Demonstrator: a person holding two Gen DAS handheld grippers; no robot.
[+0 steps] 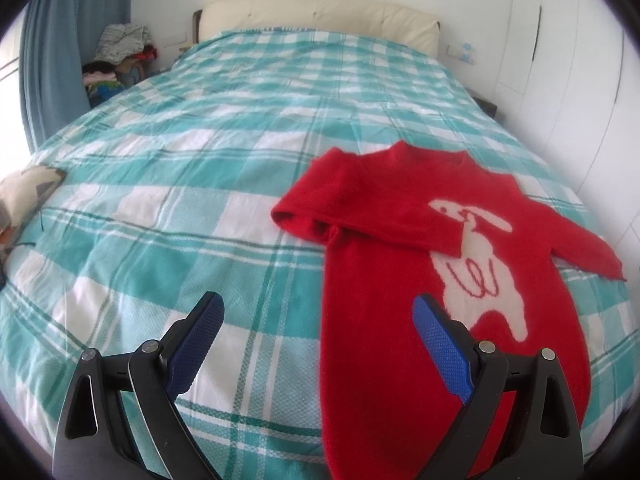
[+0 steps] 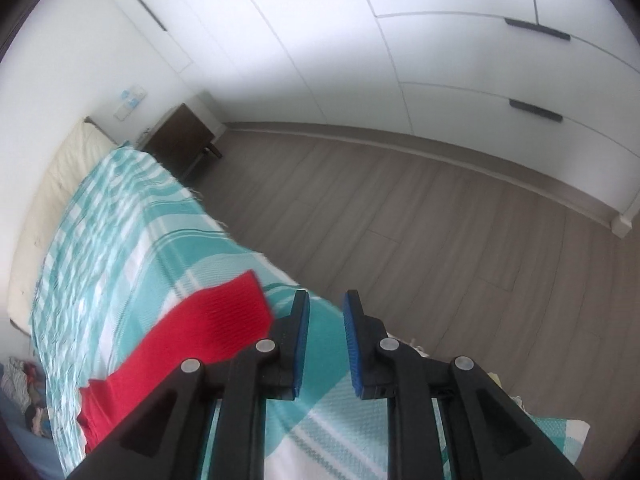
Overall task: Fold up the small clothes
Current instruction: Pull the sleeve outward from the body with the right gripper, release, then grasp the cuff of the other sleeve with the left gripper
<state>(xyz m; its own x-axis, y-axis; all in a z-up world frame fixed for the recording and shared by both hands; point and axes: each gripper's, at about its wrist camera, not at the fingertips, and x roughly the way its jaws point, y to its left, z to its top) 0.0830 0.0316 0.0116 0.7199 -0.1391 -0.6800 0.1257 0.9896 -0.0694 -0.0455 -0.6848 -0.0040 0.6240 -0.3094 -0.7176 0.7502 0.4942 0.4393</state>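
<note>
The left wrist view showed nearly the whole bed (image 1: 200, 184) under its teal-and-white checked cover, with a cream headboard (image 1: 316, 14) at the far end, a blue curtain (image 1: 60, 52) and a heap of clothes (image 1: 120, 60) in the corner. A red sweater (image 1: 380, 216) with a white animal figure lay flat on the cover, toward the right side of the bed; one sleeve was folded across its chest, the other stretched out toward the bed's edge.

The right wrist view showed only that outstretched red sleeve (image 2: 208, 332) near the bed's edge, blurred, plus what the other view lacked: the grey wooden floor (image 2: 400, 220), white wardrobe doors (image 2: 440, 48) and a dark nightstand (image 2: 180, 136).

The left tool (image 1: 318, 312) stood wide open above the cover, one blue pad over the sweater's lower part, gripping nothing. The right tool (image 2: 326, 312) was parted by a narrow gap, empty, just beside the sleeve's end without clamping it.
</note>
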